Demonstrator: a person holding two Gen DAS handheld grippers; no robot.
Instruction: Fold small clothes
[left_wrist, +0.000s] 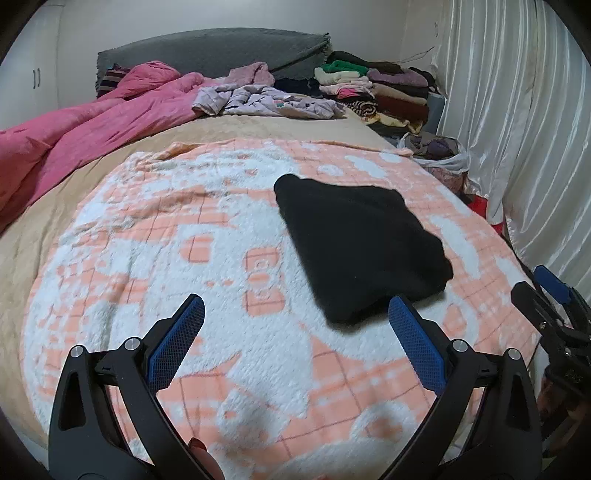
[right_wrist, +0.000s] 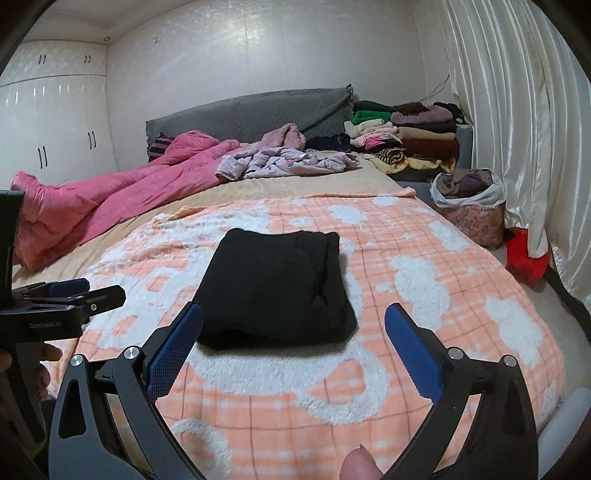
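Pink basket (right_wrist: 474, 221) holds bagged clothes; folded black garment (right_wrist: 275, 291) lies free, both tongs (left_wrist: 295, 321) (right_wrist: 293, 328) spread wide

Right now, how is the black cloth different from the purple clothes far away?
The black cloth is folded into a flat, neat square; the purple clothes lie crumpled and unfolded. The black cloth sits on the peach checked blanket, the purple clothes on the tan sheet. Both are on the bed.
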